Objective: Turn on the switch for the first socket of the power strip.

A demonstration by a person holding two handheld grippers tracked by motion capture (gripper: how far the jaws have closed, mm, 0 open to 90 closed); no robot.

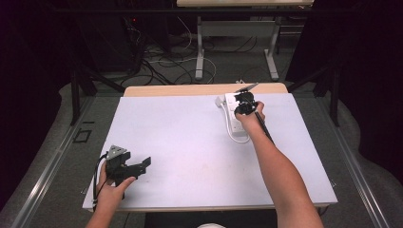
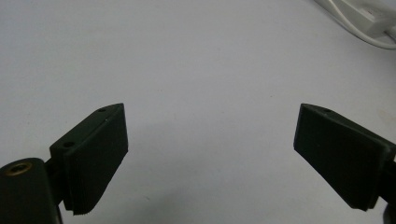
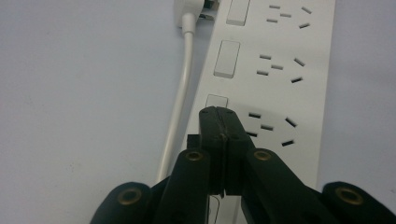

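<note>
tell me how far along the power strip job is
Done: right gripper has reached the white power strip, jaws shut. In hand: its tip sits at a rocker switch; whether it has pressed, I can't tell. Left: two farther switches. Left gripper is open over the bare table.

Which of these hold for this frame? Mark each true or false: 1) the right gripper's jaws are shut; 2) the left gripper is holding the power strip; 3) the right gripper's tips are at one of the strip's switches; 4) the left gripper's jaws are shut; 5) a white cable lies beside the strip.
1) True: the right gripper has its jaws pressed together.
2) False: the left gripper holds nothing, and only bare white table top lies between its jaws.
3) True: its tips sit over a switch on the power strip.
4) False: they stand wide apart.
5) True: the white cable runs along the strip's side.
</note>
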